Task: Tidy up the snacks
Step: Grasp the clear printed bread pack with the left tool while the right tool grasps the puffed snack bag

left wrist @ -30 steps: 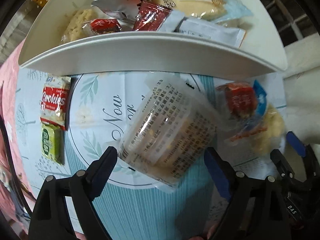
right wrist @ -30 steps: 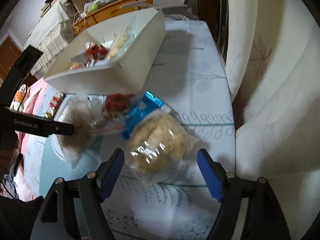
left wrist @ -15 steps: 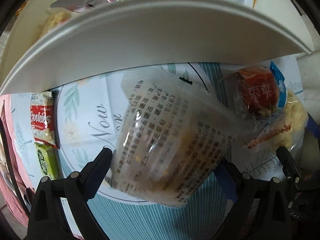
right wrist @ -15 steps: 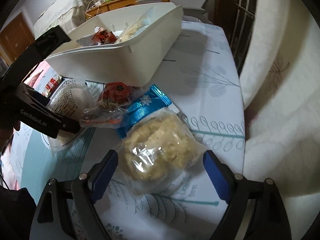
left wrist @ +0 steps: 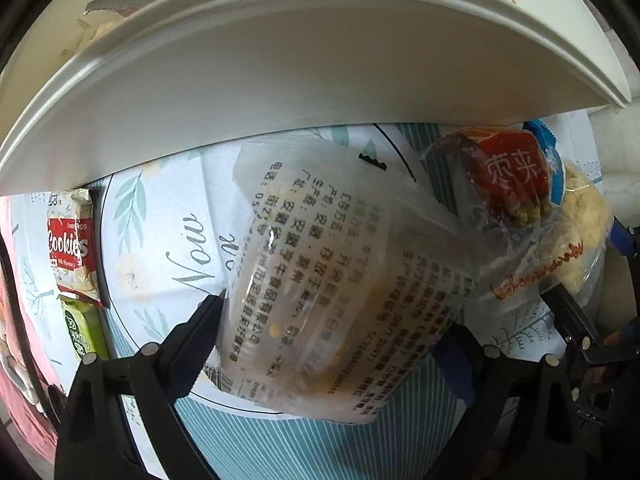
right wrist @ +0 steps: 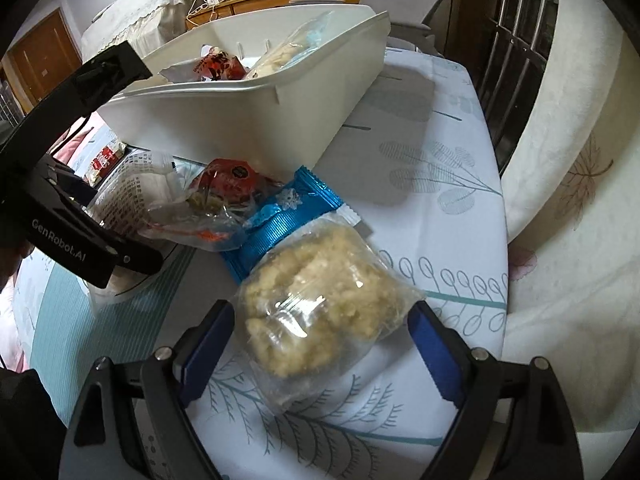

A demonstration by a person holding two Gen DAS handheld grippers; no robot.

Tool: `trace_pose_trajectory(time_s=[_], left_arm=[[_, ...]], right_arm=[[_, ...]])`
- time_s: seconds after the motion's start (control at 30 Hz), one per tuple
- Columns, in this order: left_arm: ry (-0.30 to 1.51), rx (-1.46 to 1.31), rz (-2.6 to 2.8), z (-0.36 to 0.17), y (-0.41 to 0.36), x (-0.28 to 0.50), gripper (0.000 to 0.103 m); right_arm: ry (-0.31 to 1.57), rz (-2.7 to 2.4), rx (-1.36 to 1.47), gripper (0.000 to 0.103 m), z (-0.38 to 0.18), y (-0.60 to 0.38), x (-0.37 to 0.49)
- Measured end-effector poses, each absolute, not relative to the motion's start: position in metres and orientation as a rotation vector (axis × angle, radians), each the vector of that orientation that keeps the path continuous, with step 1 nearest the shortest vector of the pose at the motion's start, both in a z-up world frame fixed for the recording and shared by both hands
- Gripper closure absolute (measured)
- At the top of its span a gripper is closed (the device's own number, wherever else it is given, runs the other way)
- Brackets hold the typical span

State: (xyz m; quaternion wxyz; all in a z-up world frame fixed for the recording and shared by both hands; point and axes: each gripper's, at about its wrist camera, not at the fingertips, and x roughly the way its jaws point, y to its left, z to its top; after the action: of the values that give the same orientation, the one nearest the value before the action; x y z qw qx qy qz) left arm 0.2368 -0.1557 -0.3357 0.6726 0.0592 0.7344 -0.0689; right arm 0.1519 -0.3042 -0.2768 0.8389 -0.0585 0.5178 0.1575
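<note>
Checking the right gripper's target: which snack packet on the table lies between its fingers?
The clear packet of pale crumbly snack sits between the right gripper's open fingers; the blue-foil packet and red-labelled packet lie beyond.

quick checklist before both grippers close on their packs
1. Printed pack between the left gripper fingers: ok.
2. Crumbly pack between the right gripper fingers: ok.
3. Both grippers open: ok.
4. Red pack off the printed pack: not ok, it overlaps its edge.
5. Blue pack free of the crumbly pack: not ok, it lies partly under it.
6. Room in the white bin: cannot tell.
</note>
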Motion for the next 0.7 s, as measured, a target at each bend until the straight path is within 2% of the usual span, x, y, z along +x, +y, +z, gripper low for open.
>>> trace_pose_trajectory(time_s=[0.13,0.2,0.43,0.7], left_arm=[[1.657,0.123,-0.143,-0.324,-0.134,0.223,0.019],[1.655,0.125,-0.138,-0.32,-0.132,0.221,0.022],[1.648,0.144,-0.109,-0.305,-0.125,0.21,0.033],[1.652,0.094,-0.077,-0.279,-0.103,0.191,0.034]], right_arm=[[1.104,0.357,-0.134,0.029,-0.276,-0.303,0.153],[1.109,0.357,-0.132,0.032,-0.275,-0.303,0.153],[1.128,0.339,-0.128,0.037,-0.272,-0.301,0.149],[1.115,0.402,-0.118,0.038,-0.253,-0.292,0.135]])
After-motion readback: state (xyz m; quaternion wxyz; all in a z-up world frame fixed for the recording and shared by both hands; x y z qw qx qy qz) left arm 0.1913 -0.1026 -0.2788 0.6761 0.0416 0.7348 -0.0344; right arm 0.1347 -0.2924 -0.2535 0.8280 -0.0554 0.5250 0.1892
